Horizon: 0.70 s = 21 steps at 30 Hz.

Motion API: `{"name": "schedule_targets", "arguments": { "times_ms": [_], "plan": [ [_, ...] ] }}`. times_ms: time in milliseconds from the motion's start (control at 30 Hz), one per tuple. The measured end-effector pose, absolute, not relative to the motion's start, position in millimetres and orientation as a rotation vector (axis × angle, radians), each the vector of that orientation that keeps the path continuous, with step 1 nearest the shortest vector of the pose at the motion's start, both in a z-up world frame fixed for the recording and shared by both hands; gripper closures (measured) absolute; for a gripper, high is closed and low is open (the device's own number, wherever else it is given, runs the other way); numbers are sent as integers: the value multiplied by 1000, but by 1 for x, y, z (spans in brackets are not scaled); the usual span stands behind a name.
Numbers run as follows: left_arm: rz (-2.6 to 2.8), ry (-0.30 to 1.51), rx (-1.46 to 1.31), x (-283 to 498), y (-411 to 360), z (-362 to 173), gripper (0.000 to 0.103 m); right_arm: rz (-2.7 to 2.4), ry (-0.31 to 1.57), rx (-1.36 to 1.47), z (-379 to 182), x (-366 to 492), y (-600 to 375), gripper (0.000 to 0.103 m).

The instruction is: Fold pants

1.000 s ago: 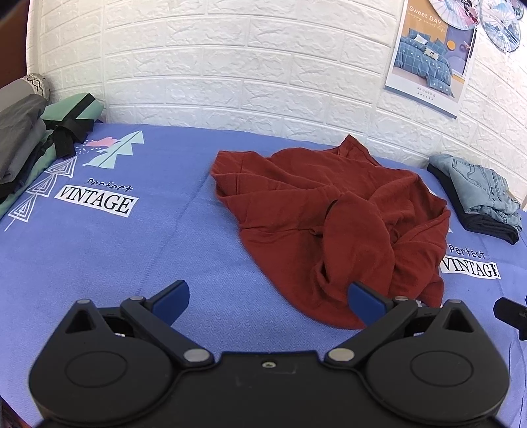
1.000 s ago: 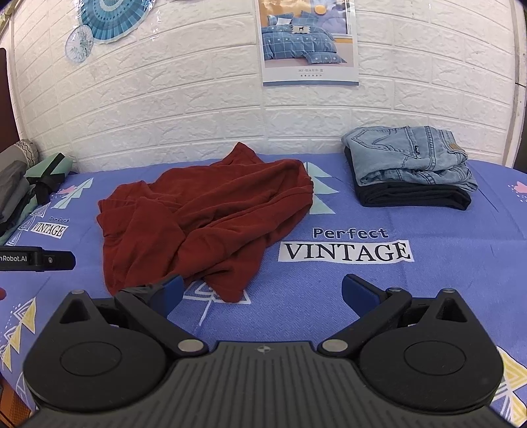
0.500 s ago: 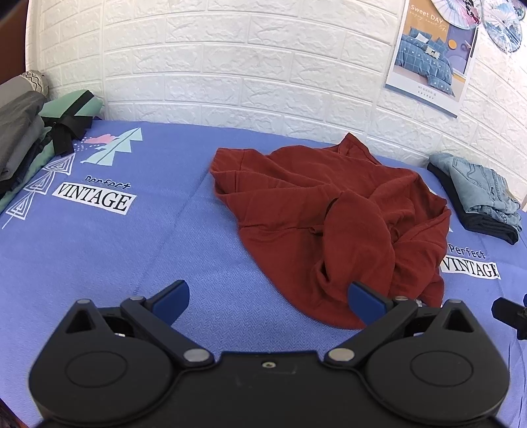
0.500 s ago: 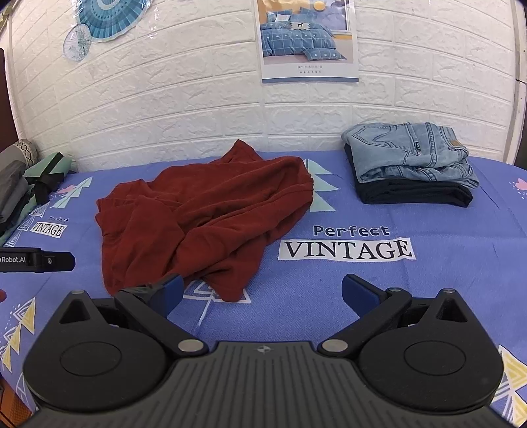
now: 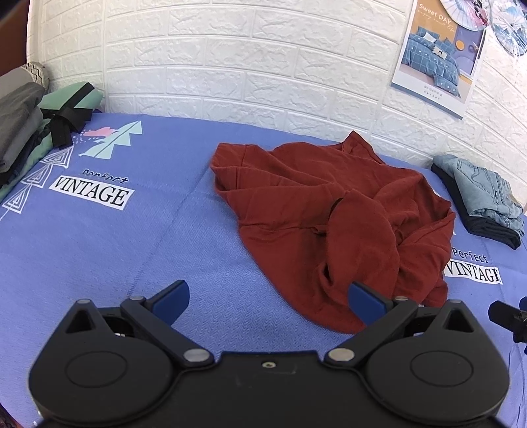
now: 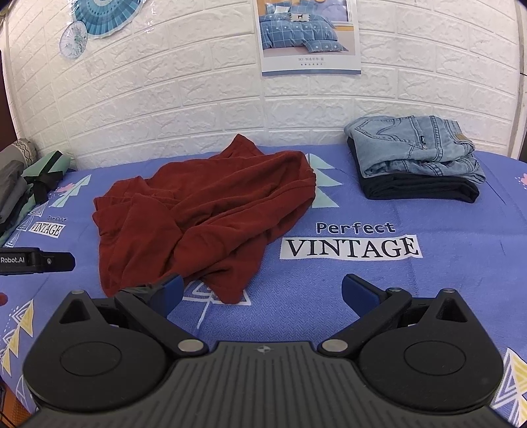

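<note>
Ahead, crumpled red pants [image 5: 332,214] on bedspread [image 5: 98,250], left tongs [image 5: 268,299] and right tongs [image 6: 260,293] spread, empty.

red pants [image 5: 332,210]: matt soft cloth. bedsheet [image 5: 98,250]: woven matt. grippers: matt blk plastic. wall [image 6: 197,98]: rough wht brick.

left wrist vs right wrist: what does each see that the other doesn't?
Left wrist only: the left gripper, open, and the tip of the other gripper at the right edge.

Right wrist only: the right gripper, open, the whole blue fan on the wall, and the other gripper's body, marked Robot.AI, at the left edge.

Both: the crumpled red pants on the blue sheet, the folded jeans on a dark garment, the poster, the grey and green pile at left, and the white brick wall.
</note>
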State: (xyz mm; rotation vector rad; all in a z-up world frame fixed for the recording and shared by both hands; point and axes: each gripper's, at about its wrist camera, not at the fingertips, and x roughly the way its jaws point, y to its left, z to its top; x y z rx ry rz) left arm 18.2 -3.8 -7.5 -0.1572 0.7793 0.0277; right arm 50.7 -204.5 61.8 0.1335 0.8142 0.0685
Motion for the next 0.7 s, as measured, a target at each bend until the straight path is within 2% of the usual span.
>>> {"name": "schedule_targets", "arguments": {
  "times_ms": [700],
  "plan": [
    [15, 779, -193, 22, -1, -11, 0, 75, 837, 150, 57, 58, -205, 0]
  ]
}}
